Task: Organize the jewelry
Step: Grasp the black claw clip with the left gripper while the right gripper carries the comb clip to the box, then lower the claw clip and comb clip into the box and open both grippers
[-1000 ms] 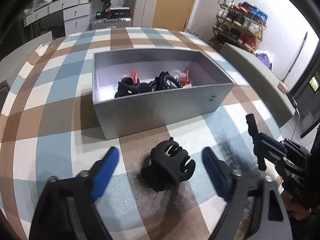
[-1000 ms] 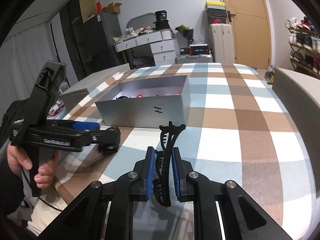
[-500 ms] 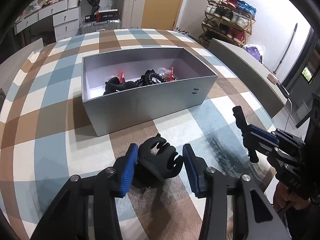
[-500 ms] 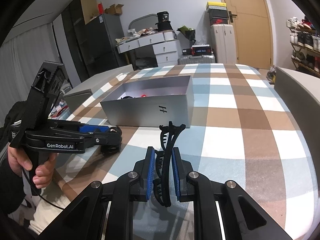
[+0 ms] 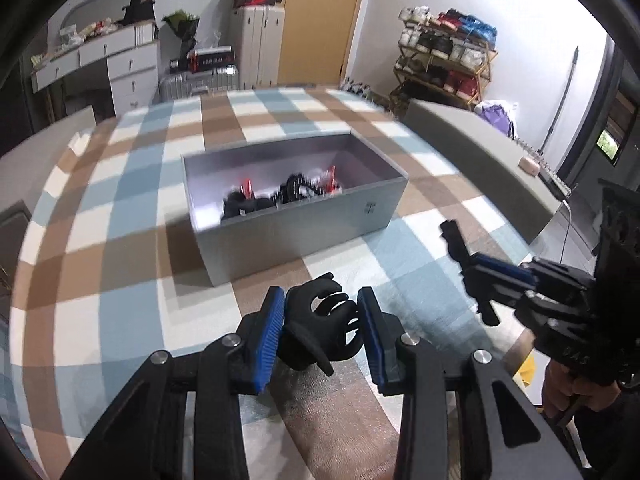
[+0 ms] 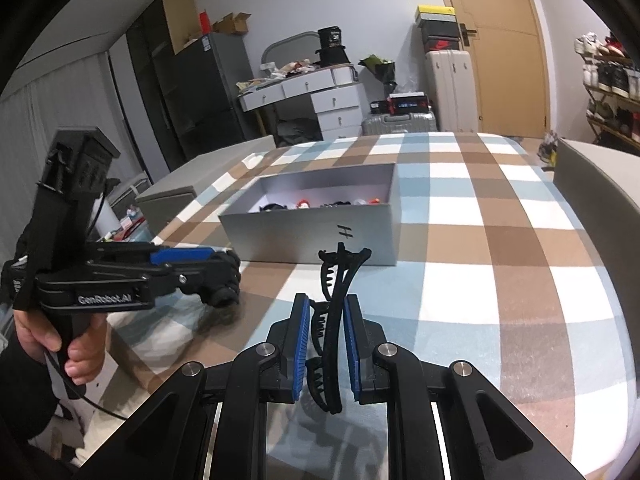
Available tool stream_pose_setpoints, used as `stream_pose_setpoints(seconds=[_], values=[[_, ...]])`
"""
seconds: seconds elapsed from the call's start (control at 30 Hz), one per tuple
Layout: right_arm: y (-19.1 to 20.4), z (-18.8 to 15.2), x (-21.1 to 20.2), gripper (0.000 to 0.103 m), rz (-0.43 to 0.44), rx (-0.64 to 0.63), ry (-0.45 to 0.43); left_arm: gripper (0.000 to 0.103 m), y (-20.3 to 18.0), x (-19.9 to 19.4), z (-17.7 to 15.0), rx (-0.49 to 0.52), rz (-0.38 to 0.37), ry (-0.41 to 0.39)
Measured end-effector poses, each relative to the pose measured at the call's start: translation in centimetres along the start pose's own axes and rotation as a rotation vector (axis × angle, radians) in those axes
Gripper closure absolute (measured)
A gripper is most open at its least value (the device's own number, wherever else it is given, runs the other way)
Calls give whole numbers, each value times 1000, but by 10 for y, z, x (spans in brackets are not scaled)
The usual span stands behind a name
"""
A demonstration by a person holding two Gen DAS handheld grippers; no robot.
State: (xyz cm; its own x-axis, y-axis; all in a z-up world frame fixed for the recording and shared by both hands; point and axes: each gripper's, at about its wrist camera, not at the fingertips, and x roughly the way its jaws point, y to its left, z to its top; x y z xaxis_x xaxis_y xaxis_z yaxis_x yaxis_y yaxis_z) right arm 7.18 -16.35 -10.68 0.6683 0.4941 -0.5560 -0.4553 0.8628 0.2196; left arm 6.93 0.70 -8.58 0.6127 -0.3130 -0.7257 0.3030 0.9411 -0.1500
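My left gripper (image 5: 322, 300) is shut on a chunky black claw hair clip (image 5: 320, 328), held just above the checked tablecloth in front of the silver box (image 5: 304, 236). The box is open on top and holds several black and red hair pieces (image 5: 288, 194). My right gripper (image 6: 326, 312) is shut on a long, thin black hair clip (image 6: 340, 280) that stands upright between its blue pads. In the right wrist view, the left gripper (image 6: 216, 264) and its claw clip (image 6: 226, 280) hover to the left, short of the silver box (image 6: 304, 232).
Grey padded benches flank the table on the right (image 5: 480, 152) and on the left (image 6: 192, 188). A person's hand (image 6: 80, 344) grips the left handle. White drawers (image 6: 332, 100), suitcases and a shoe rack (image 5: 444, 60) stand beyond the table.
The left jaws closed around the claw clip and lifted it slightly off the cloth. The right gripper kept still with its long clip.
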Motion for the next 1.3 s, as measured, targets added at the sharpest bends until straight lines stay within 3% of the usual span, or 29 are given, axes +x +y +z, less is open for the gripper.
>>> stream_pose_setpoints(seconds=[0.17, 0.27, 0.47, 0.8, 1.3], values=[[8, 11, -2, 87, 43, -7, -23, 72, 1, -17, 10, -2, 17, -51], [13, 22, -3, 87, 76, -9, -42, 72, 8, -21, 18, -40, 74, -64], [11, 45, 5, 87, 143, 28, -68, 72, 21, -22, 29, -80, 84, -99], [7, 85, 29, 87, 176, 32, -92, 72, 37, -13, 52, -95, 68, -142], [-9, 112, 68, 87, 162, 35, -71, 72, 39, 22, 77, -91, 5, -115]])
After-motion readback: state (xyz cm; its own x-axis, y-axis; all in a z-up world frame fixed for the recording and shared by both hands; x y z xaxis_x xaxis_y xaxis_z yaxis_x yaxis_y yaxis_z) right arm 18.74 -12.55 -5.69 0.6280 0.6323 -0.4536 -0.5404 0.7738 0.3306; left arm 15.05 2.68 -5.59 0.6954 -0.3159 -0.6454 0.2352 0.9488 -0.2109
